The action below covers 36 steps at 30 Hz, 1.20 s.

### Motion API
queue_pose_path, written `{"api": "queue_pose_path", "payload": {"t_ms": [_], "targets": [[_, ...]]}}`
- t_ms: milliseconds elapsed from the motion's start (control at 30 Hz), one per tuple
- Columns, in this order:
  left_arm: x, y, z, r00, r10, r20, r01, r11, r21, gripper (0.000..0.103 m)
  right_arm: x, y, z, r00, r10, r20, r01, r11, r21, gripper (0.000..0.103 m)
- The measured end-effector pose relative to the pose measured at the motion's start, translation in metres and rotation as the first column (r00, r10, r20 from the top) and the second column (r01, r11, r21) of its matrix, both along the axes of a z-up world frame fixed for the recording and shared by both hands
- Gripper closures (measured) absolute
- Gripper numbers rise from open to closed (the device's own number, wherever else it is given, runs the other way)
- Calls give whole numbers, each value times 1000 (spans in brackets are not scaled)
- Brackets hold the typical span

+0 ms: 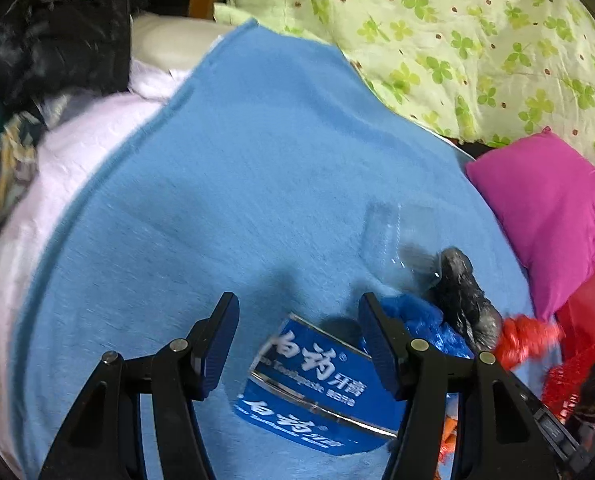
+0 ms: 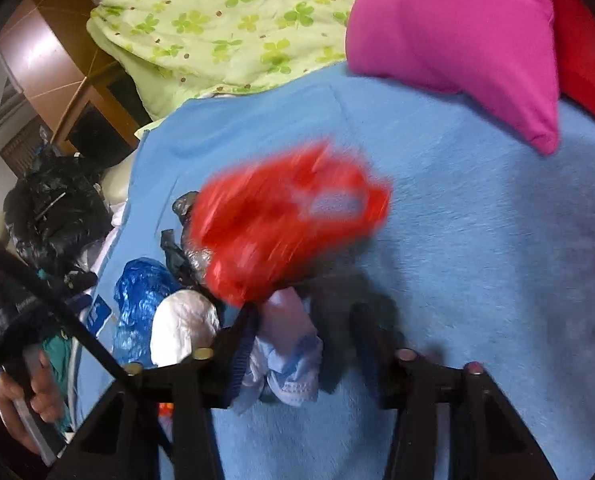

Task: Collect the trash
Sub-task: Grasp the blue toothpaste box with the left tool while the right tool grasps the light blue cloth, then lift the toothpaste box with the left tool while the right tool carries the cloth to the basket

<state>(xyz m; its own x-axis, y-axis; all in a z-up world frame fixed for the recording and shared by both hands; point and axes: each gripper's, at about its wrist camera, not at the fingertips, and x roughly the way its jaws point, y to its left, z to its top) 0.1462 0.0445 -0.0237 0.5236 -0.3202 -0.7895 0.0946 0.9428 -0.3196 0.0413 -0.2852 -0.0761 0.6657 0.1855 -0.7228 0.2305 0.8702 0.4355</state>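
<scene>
- A wide sky-blue fleece blanket point(image 1: 225, 184) fills both of my views; all the trash lies on it.
- A pale green quilt printed with clover leaves point(image 1: 457, 28) is bunched at its far edge, and a magenta fabric pillow point(image 2: 457, 40) rests on the blanket beside the quilt.
- A shiny black puffer jacket point(image 1: 57, 36) is heaped off the blanket's left side, partly cut by the lens rim.
- My right gripper point(image 2: 305, 340) tilts down at the blanket. A crumpled red plastic bag point(image 2: 285, 224) hangs just past its tips, smeared by blur. My right finger is blurred too, so I cannot tell whether the pads grip the bag or the pale crumpled tissue point(image 2: 289, 356) between the jaws.
- My left gripper point(image 1: 297, 344) points down steeply, jaws standing moderately apart and gripping nothing. A blue toothpaste box with white lettering point(image 1: 317, 384) lies flat between them, nearer my right finger, its lower end hidden by that finger.
- My left hand point(image 2: 25, 404) shows at the right view's lower-left edge, wrapped around the gripper handle.
- The trash pile lies between my grippers: a crumpled blue plastic bag point(image 2: 137, 300), a white crumpled wad point(image 2: 185, 328), a dark grey crumpled bag point(image 1: 465, 300).
- A clear plastic piece point(image 1: 397, 232) lies beyond the pile, barely visible.
</scene>
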Motion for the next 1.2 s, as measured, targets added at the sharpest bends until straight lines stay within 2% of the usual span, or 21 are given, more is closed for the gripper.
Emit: {"api": "queue_pose_path", "payload": {"t_ms": [33, 100, 200, 300, 500, 567, 700, 800, 867, 900, 933, 1000, 1067, 1167, 1200], "targets": [[-1, 1, -3, 1000, -8, -11, 8, 1000, -15, 47, 1, 2, -1, 1000, 3, -1, -3, 1000, -6, 64], [-4, 3, -11, 999, -18, -43, 16, 999, -38, 54, -3, 3, 0, 1000, 7, 12, -7, 1000, -9, 75], [-16, 10, -7, 1000, -12, -28, 10, 998, -64, 57, -14, 1, 2, 1000, -3, 19, 3, 1000, 9, 76], [-34, 14, 0, 999, -37, -18, 36, 998, -57, 72, -28, -2, 4, 1000, -9, 13, 9, 1000, 8, 76], [-82, 26, 1, 999, -45, -6, 45, 997, -56, 71, -54, -9, 7, 1000, -31, -3, 31, 999, 15, 76], [-104, 28, 0, 998, -65, -6, 64, 996, -67, 71, -65, -11, 8, 999, -35, 1, 35, 999, 19, 76], [-144, 18, -3, 990, -140, -17, 140, 989, -40, 73, -82, -13, 12, 999, -35, 0, 35, 999, 21, 76], [-164, 13, 4, 982, -187, 18, 187, 982, 8, 70, -92, -19, 14, 999, -39, -4, 39, 998, 47, 76], [-167, 14, 15, 977, -193, 90, 184, 977, 107, 53, -93, -20, 16, 1000, -30, -8, 30, 998, 57, 76], [-164, 16, 18, 976, -186, 109, 171, 976, 135, 33, -93, -19, 16, 1000, -28, -10, 29, 998, 61, 76], [-159, 19, 23, 976, -169, 137, 147, 976, 161, 26, -93, -19, 16, 1000, -27, -14, 28, 998, 64, 75], [-143, 27, 31, 970, -155, 187, 125, 979, 162, 25, -91, -16, 14, 999, -20, -26, 22, 997, 68, 74], [-122, 28, 29, 970, -170, 175, 140, 975, 172, 22, -88, -11, 10, 999, -4, -54, 9, 997, 77, 73], [-99, 16, 15, 956, -256, 140, 230, 957, 178, 22, -84, -9, 4, 996, 11, -87, -2, 995, 98, 71], [-95, 12, 10, 950, -286, 126, 263, 950, 169, 22, -84, -9, 3, 996, 11, -90, -1, 994, 107, 65]]}}
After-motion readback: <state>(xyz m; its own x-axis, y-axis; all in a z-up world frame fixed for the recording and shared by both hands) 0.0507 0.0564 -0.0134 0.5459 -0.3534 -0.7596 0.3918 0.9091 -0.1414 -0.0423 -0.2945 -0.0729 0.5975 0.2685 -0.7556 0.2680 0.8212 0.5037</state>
